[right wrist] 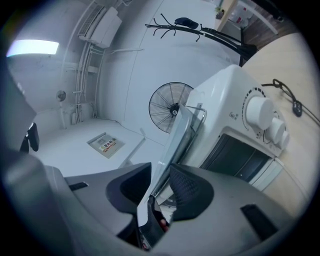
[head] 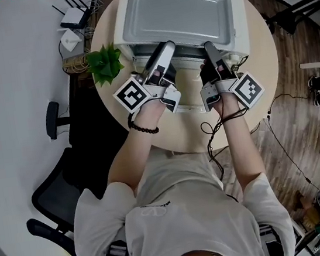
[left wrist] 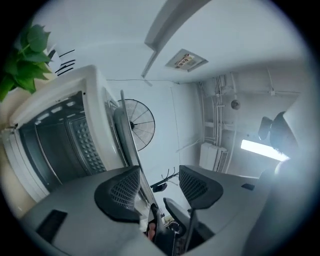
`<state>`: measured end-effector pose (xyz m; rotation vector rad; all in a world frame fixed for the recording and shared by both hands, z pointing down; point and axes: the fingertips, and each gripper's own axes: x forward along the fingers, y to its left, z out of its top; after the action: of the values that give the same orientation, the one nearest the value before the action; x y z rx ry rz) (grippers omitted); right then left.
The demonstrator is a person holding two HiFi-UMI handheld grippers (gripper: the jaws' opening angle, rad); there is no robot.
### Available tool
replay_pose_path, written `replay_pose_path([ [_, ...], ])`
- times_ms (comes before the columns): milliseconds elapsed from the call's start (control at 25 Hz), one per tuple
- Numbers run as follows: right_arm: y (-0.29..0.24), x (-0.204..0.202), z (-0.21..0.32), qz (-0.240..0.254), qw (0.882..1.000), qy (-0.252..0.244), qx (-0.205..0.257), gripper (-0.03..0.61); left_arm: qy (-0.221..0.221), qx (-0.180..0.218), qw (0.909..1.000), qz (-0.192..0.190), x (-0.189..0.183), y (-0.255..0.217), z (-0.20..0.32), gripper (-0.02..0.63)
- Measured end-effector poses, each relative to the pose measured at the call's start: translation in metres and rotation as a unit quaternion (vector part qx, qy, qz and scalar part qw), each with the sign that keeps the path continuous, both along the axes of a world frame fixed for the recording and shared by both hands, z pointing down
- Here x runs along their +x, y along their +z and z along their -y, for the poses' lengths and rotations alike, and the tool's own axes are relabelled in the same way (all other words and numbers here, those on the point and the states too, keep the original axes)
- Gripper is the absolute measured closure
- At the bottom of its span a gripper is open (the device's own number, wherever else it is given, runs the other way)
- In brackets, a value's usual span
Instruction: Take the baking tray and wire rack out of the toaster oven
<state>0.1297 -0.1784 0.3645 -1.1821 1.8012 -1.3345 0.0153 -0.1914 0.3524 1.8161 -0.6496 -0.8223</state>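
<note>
The silver baking tray [head: 173,10] lies on top of the white toaster oven [head: 241,21] on the round table. Both grippers reach level to the tray's near edge. My left gripper [head: 166,48] is open; in its own view the tray's rim [left wrist: 124,135] runs between the jaws [left wrist: 159,185], close to the left pad, with a wide gap beside it. My right gripper [head: 208,47] is also open, and the rim [right wrist: 177,135] passes between its jaws [right wrist: 161,182] without being pressed. A thin wire [right wrist: 201,114] shows beside the rim; I cannot tell whether it is the rack.
A potted plant [head: 104,64] stands at the oven's left. The oven's knobs [right wrist: 260,112] face the right gripper's side. A black cable [head: 211,132] trails over the table's edge [head: 260,81]. An office chair [head: 57,192] is at the left and a standing fan [right wrist: 170,107] behind.
</note>
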Motion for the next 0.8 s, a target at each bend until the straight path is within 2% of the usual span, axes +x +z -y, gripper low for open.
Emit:
replay_pose_path([
  [80, 0.000, 0.000, -0.005, -0.007, 1.000, -0.003, 0.001, 0.462, 0.005, -0.002, 0.9996, 0.028, -0.005, 0.001, -0.010, 0.365],
  [200, 0.002, 0.004, -0.012, -0.025, 1.000, 0.000, 0.004, 0.462, -0.005, 0.019, 0.9983, 0.054, -0.015, 0.002, -0.021, 0.365],
  [400, -0.004, 0.006, -0.021, -0.018, 1.000, 0.008, 0.006, 0.457, 0.004, 0.013, 0.9991, 0.041, -0.022, 0.007, -0.029, 0.367],
  [560, 0.008, 0.008, -0.059, -0.071, 0.997, -0.001, 0.002, 0.457, 0.009, 0.038, 0.9941, 0.101, -0.035, 0.016, -0.051, 0.379],
  [680, 0.021, 0.019, -0.088, -0.125, 0.992, 0.009, -0.009, 0.459, 0.004, 0.071, 0.9850, 0.157, -0.047, 0.023, -0.066, 0.486],
  [800, 0.010, 0.036, -0.112, -0.195, 0.980, 0.035, 0.021, 0.506, 0.003, 0.131, 0.9665, 0.221, -0.056, 0.019, -0.081, 0.577],
])
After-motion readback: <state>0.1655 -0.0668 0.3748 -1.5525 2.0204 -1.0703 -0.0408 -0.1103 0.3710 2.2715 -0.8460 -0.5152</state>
